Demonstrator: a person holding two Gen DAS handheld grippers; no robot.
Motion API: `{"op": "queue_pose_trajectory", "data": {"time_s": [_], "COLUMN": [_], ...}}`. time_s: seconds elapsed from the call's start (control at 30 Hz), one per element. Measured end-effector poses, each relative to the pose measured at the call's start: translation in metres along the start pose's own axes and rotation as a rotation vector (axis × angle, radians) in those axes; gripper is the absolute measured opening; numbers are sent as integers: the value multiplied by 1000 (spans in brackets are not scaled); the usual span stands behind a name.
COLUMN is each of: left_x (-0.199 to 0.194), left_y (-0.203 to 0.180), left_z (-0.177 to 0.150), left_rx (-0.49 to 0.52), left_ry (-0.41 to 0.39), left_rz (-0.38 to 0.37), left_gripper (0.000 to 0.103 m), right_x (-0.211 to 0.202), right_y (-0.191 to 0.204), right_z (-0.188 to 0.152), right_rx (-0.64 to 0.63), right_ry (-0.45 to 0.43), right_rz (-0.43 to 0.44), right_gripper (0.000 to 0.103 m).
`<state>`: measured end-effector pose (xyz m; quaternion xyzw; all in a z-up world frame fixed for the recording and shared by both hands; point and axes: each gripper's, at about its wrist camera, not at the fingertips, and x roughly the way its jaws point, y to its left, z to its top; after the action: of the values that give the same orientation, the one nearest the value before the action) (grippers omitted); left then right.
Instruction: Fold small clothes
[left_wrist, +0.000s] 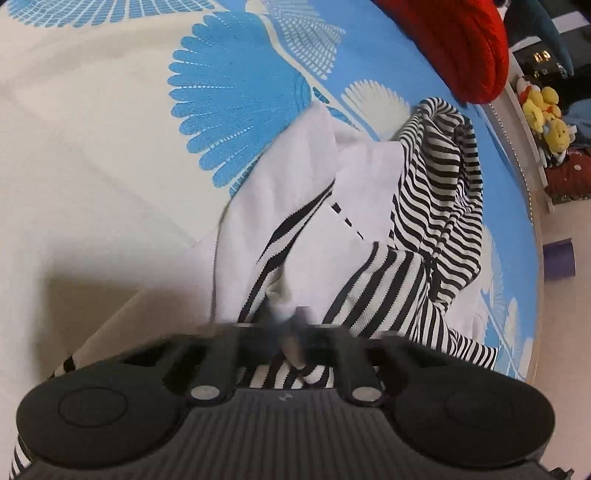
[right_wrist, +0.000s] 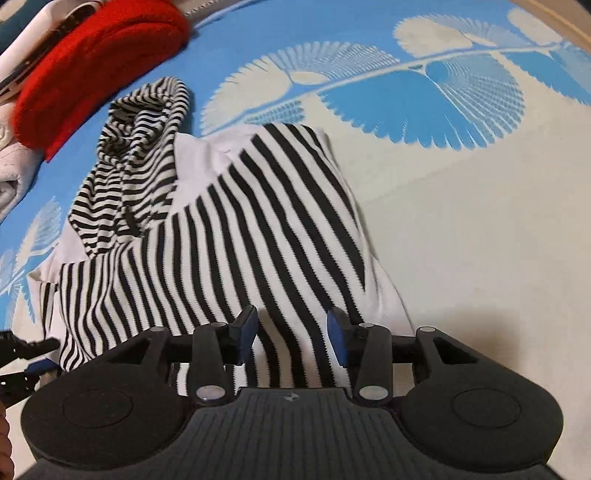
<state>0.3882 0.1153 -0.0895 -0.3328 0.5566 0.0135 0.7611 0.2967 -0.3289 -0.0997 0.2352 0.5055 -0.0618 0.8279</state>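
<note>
Left wrist view: the left gripper (left_wrist: 291, 332) has its fingers drawn together on a bunched fold of the striped garment (left_wrist: 424, 206), though motion blur softens the pinch point. The black-and-white cloth, with its plain white inner side turned up in places, lies crumpled on the blue-and-cream leaf-patterned bedspread (left_wrist: 110, 129). A red knitted item (left_wrist: 461, 48) rests beyond the garment, near the far edge of the bed. Yellow plush toys (left_wrist: 546, 114) sit on a shelf beside the bed.

Right wrist view: the right gripper (right_wrist: 291, 332) holds its blue-padded fingers (right_wrist: 246, 332) apart, directly over the striped garment (right_wrist: 236, 240); no cloth lies between them. The garment spreads across the bedspread (right_wrist: 461, 221), its bunched part toward the red knitted item (right_wrist: 92, 66).
</note>
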Motion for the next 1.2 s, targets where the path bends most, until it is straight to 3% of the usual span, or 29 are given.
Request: {"op": "queue_pose_trajectory", "data": {"time_s": [0.07, 0.17, 0.23, 0.37, 0.47, 0.53, 0.6, 0.73, 0.83, 0.9, 0.93, 1.0, 1.03, 1.07, 1.13, 1.2], "left_x": [-24, -84, -105, -88, -98, -95, -75, -19, -36, -51, -53, -40, -27, -19, -28, -59], "left_y": [-10, -30, -35, -21, -45, -62, -66, -39, -47, -56, -57, -52, -47, -41, -42, -61], "left_z": [-2, -12, -24, -37, -43, -46, -49, -53, -50, -50, -49, -51, -53, -55, -54, -54], "left_rx": [17, 83, 137, 120, 333, 466, 519, 456, 495, 544, 536, 495, 475, 454, 431, 487], "left_ry": [-55, -158, -190, -36, -195, -245, -181, 103, 1, -97, -115, -44, 30, 84, 2, -177], "left_rz": [12, -57, -28, 118, 191, 173, 146, 219, 241, 198, 181, 189, 213, 240, 279, 274], "left_gripper": [5, 5, 5, 8, 8, 12, 13, 16, 18, 32, 34, 35, 35, 35, 34, 35], "right_x": [-4, -14, -17, -9, -13, -21, -21, -5, -25, -35, -32, -10, -2, -1, -13, -34], "right_y": [-1, 2, 4, 1, -1, 4, 7, 1, 15, 24, 21, 4, -3, -5, 5, 17], "right_z": [-2, -1, -2, -9, -10, -9, -9, -14, -9, -7, -7, -11, -15, -17, -13, -7], "right_rx": [6, 9, 5, -2, 2, -13, -35, -12, -53, -102, -78, 18, 39, 37, -17, -80], "right_ry": [-8, -47, -55, -4, -13, -56, -56, 37, -54, -106, -77, 48, 89, 83, 36, -65], "right_rz": [-4, -8, -2, -58, -104, -97, -83, -131, -112, -53, -32, -47, -62, -69, -84, -76], "right_gripper": [43, 43, 43, 43, 43, 43, 44, 43, 44, 51, 52, 50, 45, 41, 43, 44]}}
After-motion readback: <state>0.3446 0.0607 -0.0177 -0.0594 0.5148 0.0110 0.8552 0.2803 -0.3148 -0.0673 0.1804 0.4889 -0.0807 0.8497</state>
